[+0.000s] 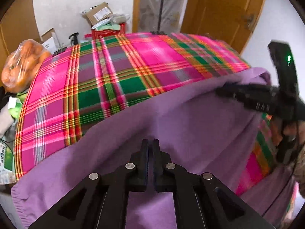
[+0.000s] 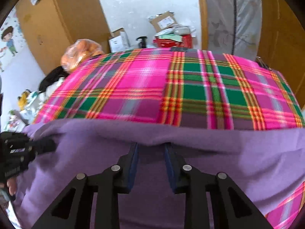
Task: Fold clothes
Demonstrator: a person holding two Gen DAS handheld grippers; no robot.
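My left gripper [image 1: 150, 145] is pinched together on the purple garment [image 1: 171, 114] draped over the plaid table [image 1: 95, 76]; my right gripper [image 2: 151, 147], fingers apart, straddles its raised edge. Uneven pulling could skew the fold.

A table draped in a bright plaid cloth [image 2: 144, 87] of pink, green and orange fills the middle ground. Behind it runs a rough white wall [image 2: 133, 5], with wooden wardrobe panels [image 2: 57, 19] on the left and a wooden door [image 1: 225, 9] on the right. Stacked against the wall are cardboard boxes [image 1: 99, 13] and a red box [image 2: 171, 40]. A clear bag of orange fruit [image 1: 21, 64] sits at the table's left edge. A cartoon sticker [image 2: 8, 38] decorates the far-left wall. Daylight is soft and even.
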